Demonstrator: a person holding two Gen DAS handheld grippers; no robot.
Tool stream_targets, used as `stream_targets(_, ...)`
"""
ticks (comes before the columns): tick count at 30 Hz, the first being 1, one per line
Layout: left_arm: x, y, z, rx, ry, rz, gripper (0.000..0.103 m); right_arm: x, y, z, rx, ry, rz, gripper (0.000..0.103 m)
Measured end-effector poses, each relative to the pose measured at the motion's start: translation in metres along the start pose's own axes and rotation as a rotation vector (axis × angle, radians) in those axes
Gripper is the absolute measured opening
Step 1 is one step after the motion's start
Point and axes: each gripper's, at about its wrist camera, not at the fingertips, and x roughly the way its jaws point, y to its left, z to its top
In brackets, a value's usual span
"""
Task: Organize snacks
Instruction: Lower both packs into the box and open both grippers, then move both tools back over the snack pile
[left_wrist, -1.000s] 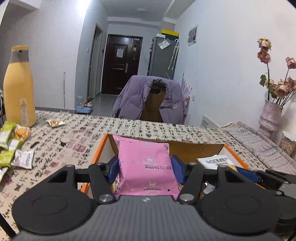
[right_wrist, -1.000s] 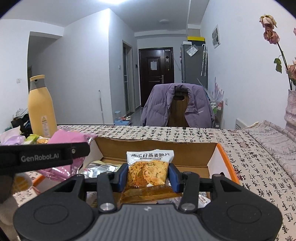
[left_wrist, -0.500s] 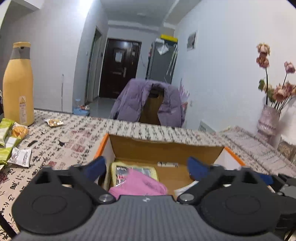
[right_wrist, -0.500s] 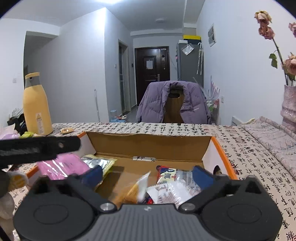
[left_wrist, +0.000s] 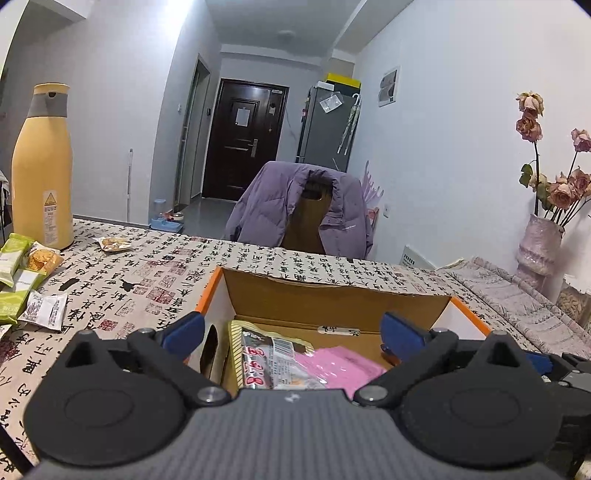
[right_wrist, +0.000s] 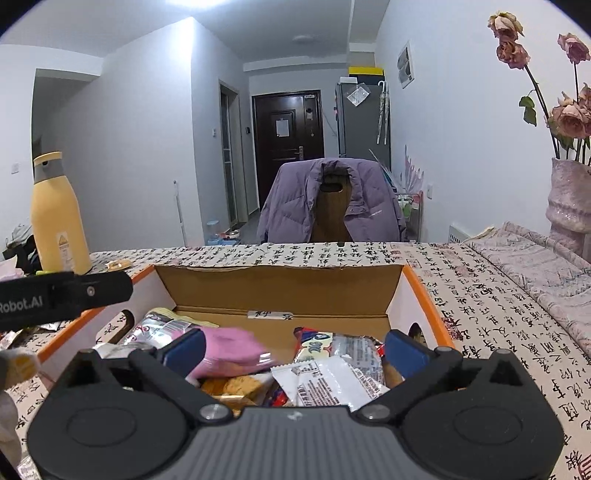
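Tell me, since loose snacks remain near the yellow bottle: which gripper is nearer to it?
Left. The left gripper hangs over the box's bottle-side end, the yellow bottle beyond it; the right gripper is over the other end.

Colours on the snack table

Brown box (right_wrist: 280, 291) with orange rim and white sides; pink packet (right_wrist: 229, 350) inside, beside a white wrapper (right_wrist: 325, 380). Cream cloth (left_wrist: 155, 273) printed with black script and red seals. Yellow bottle (left_wrist: 42, 166), grey collar. Green packets (left_wrist: 14, 273). Purple jacket (right_wrist: 295, 206).
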Motion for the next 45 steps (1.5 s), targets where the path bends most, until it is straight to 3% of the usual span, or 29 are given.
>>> stream_targets(12,-0.023,-0.006,0.015,0.006,-0.029,0.023,0.103,-0.022,0.0,0.014,-0.012,-0.012,-0.022,0.103)
stream_targets(21,-0.049,-0.002,0.009,0.021,-0.004,0.014,0.103,-0.053,-0.005,0.01,-0.003,0.001,-0.013,0.103)
stream_targets(45,-0.133,0.027,-0.077,0.087,0.119,-0.033,0.103,-0.136,-0.005,-0.073,-0.04,0.135,0.02,0.103)
